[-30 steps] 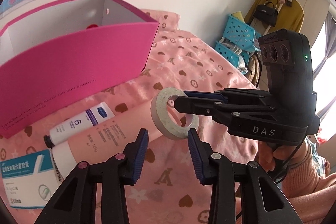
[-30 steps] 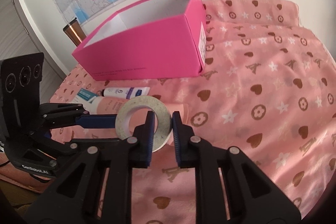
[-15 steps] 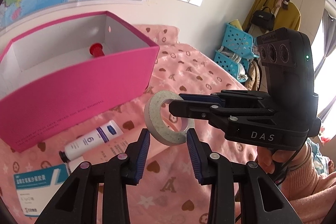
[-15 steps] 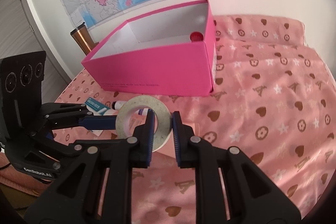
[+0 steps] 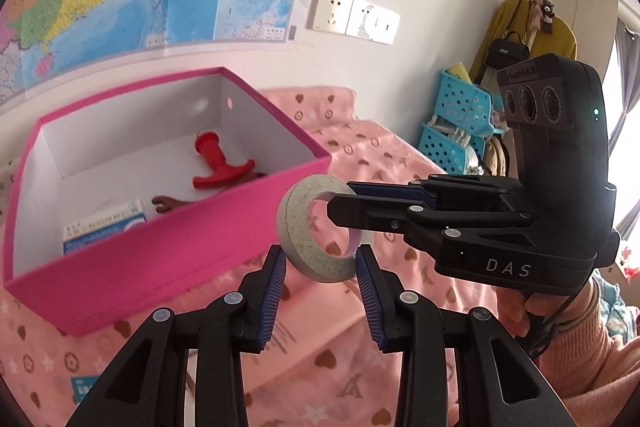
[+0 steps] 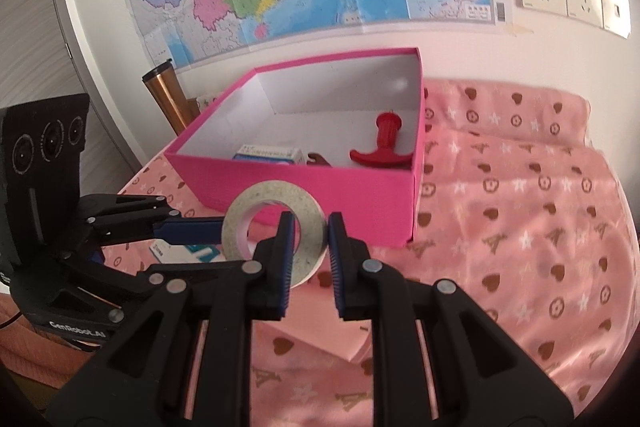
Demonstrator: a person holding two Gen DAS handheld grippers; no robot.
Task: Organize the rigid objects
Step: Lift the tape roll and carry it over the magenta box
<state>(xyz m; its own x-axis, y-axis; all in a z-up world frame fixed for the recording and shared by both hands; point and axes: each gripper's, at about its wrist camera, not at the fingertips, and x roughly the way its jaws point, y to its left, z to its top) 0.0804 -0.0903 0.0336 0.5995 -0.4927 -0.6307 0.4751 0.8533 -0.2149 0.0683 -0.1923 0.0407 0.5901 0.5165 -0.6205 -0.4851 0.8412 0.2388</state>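
- The tape roll [image 5: 316, 231] [image 6: 274, 231] is hanging in the air at frame centre in both views, just in front of the pink box's near wall, above the pink patterned bedspread [image 6: 520, 227].
- The right gripper [image 6: 309, 251] [image 5: 340, 205] is pinching the roll's ring wall, one finger passing through the hole.
- The left gripper [image 5: 322, 287] [image 6: 208, 229] is sitting just below and beside the roll, jaws spread, not visibly gripping it.
- The pink box [image 5: 168, 251] [image 6: 300, 187], left of centre in the left wrist view, is holding a red T-shaped handle [image 5: 218, 167] [image 6: 382, 149], a small carton [image 5: 104, 227] [image 6: 270, 153] and a brown item [image 5: 172, 203].
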